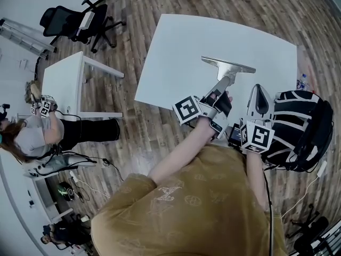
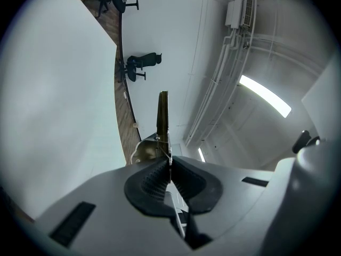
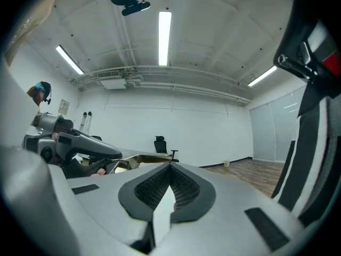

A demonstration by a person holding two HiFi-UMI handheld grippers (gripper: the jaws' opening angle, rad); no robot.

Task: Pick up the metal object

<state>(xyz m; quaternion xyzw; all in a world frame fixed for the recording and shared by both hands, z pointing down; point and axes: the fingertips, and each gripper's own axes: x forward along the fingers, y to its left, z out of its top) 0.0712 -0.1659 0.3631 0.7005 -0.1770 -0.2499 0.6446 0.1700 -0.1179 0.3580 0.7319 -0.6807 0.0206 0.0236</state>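
The metal object [image 1: 228,65] is a flat T-shaped bar of silver metal, held up over the white table [image 1: 181,52]. My left gripper [image 1: 219,94] is shut on its stem, with the crossbar at the far end. In the left gripper view the metal object [image 2: 163,116] shows edge-on as a thin strip that rises from between the pads of my left gripper [image 2: 169,163]. My right gripper [image 1: 259,97] is to the right of it, shut with nothing between its pads. The right gripper view shows my right gripper [image 3: 170,168] shut and the left gripper [image 3: 69,145] at its left.
A black and white backpack [image 1: 301,127] lies at the table's right end. A small bottle [image 1: 302,81] stands near it. A second white table [image 1: 69,79] and a black office chair [image 1: 74,20] are to the left. A person [image 1: 32,137] with other grippers is at far left.
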